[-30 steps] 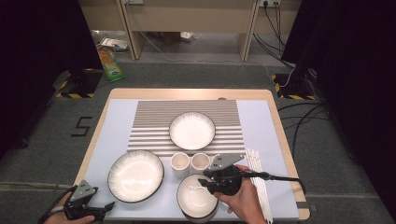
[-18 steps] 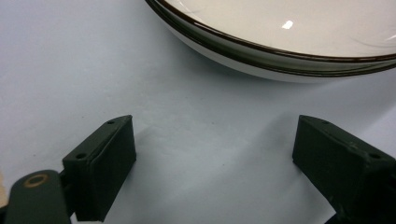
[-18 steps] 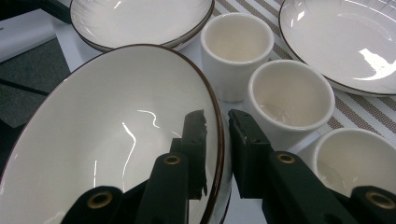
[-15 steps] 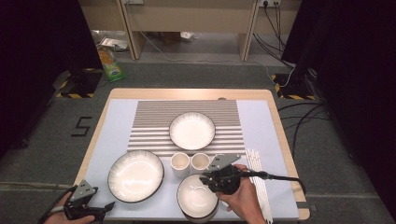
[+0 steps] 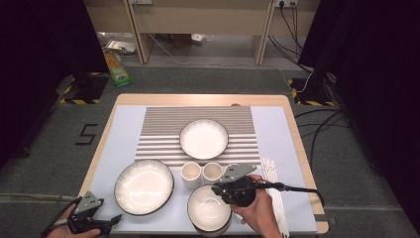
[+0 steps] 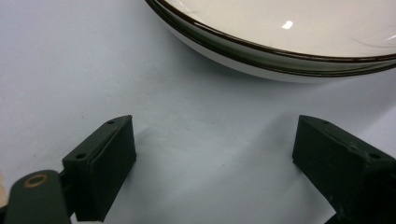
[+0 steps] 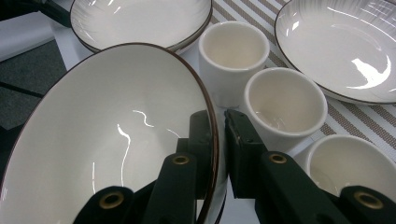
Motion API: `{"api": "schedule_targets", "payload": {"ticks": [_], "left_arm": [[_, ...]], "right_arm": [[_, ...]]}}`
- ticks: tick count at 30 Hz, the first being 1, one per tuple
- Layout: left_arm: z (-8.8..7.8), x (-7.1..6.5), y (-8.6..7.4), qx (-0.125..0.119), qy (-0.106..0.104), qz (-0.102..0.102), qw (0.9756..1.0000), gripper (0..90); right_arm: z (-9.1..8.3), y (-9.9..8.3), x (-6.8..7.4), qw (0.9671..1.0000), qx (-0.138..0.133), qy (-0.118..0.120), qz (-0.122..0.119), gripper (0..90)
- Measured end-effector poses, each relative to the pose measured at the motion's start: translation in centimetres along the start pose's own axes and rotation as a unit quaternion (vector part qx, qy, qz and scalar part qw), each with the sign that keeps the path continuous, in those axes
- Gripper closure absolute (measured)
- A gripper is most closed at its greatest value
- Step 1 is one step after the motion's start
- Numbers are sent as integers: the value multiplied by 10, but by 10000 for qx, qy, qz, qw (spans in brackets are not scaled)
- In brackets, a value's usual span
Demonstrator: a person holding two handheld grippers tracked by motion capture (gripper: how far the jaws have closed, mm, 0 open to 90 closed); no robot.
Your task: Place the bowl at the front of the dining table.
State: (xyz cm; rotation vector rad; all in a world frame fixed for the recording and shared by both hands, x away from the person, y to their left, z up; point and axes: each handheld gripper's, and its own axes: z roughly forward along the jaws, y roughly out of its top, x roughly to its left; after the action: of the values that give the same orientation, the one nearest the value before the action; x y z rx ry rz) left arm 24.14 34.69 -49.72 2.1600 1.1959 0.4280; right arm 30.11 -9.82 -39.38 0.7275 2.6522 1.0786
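A white bowl point(image 5: 208, 207) with a dark rim sits at the table's front, and it looks tilted in the right gripper view, bowl point(image 7: 107, 135). My right gripper point(image 5: 218, 189) has just been closing its jaws and is shut on the bowl's right rim, gripper point(image 7: 219, 126), one jaw inside and one outside. Two white cups point(image 5: 191, 173) point(image 5: 212, 171) stand just behind the bowl. My left gripper point(image 5: 115, 219) rests open at the front left corner, gripper point(image 6: 215, 144), with only blue mat between its jaws and a dark-rimmed plate point(image 6: 280, 51) ahead.
The front-left plate point(image 5: 144, 186) lies on the blue mat point(image 5: 119, 134). Another plate point(image 5: 204, 138) sits on the striped mat point(image 5: 163, 124). Several white sticks point(image 5: 273, 191) lie right of my right hand. A third white vessel point(image 7: 350, 168) stands close beside the right jaws.
The right gripper's jaws have drawn together on the bowl's rim. Both hands stay where they were, and the dishes have not shifted.
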Motion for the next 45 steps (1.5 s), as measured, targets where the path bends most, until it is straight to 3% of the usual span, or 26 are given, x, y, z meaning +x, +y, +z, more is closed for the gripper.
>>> {"api": "schedule_targets", "payload": {"ticks": [9, 27, 38, 45], "left_arm": [[0, 0, 0, -5, -6, -1, 10000, 120], [0, 0, 0, -24, -1, -9, 10000, 119], [0, 0, 0, -11, -26, -12, 10000, 119], [0, 0, 0, -15, -28, -21, 10000, 119]], "right_arm": [[-9, 3, -2, 9992, -285, 237, 156, 811], [-26, 21, -28, 9957, -706, 304, 515, 810], [-27, 50, -42, 9952, -753, 311, 540, 810], [-19, 61, -63, 9932, -823, 276, 779, 810]]}}
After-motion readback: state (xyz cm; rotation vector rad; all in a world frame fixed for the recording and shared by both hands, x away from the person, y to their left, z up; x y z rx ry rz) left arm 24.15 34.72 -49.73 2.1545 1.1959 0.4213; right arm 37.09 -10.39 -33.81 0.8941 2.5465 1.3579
